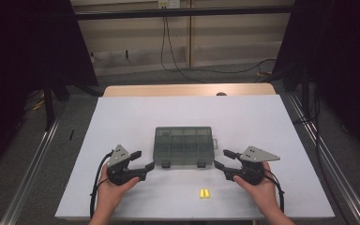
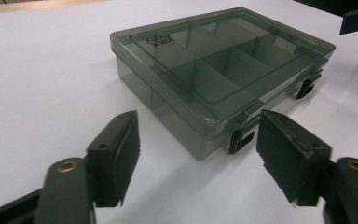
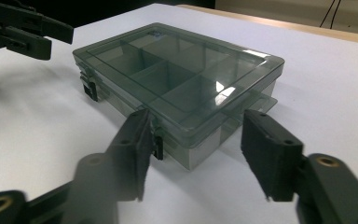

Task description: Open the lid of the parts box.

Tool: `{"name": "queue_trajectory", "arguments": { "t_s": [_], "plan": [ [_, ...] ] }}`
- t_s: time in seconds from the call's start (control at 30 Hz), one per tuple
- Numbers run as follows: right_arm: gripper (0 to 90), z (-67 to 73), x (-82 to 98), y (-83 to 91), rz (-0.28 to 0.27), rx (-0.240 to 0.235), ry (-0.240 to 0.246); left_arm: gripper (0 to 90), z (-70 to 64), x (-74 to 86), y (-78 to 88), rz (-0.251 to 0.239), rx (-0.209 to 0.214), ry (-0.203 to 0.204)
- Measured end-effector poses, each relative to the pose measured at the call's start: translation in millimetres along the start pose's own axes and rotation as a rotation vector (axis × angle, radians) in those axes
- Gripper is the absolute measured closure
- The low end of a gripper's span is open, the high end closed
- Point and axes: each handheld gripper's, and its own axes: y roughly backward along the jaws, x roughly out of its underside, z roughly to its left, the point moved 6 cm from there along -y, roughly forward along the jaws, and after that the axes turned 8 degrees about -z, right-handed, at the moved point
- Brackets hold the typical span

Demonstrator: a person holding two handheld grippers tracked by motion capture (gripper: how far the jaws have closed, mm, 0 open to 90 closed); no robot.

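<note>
Your left claw stood released, its jaws apart with nothing between them, aimed at the near-left corner of the compartment box; in the left gripper view that claw framed the box's left front latch, still short of touching it. Your right claw was likewise released and empty, pointing at the near-right corner of the box, and in the right gripper view it bracketed the right front latch without pressing on it. The box lay closed and flat on the white surface, directly between your two claws and slightly beyond them, so each hand had roughly the same short reach to its own corner; I judged neither hand clearly nearer. Its long axis ran left to right across the surface, and its latched front edge faced you, hinge side away. Nearer to you than the box, and toward its right half, two small yellow pieces lay side by side, well apart from both claws.
</note>
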Motion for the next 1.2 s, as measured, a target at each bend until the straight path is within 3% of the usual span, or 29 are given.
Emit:
{"name": "queue_trajectory", "arguments": {
  "t_s": [0.27, 0.6, 1.07, 1.2],
  "plan": [
    [69.7, -0.6, -0.4, -0.7, 0.03, -0.015, -0.001, 48.3, -0.6, 1.5, -0.4, 0.029, 0.012, 0.015],
    [90.0, 2.3, 3.9, -0.5, 0.086, -0.043, -0.019, 72.1, -0.1, 4.1, -0.9, 0.062, 0.005, 0.011],
    [90.0, 0.2, 5.5, -1.5, 0.098, -0.033, -0.028, 90.0, -1.7, 8.9, -2.7, 0.118, 0.008, 0.015],
    [90.0, 0.1, 6.4, -2.2, 0.107, -0.035, -0.034, 90.0, -3.1, 9.8, -3.9, 0.133, 0.012, 0.019]
  ]
}}
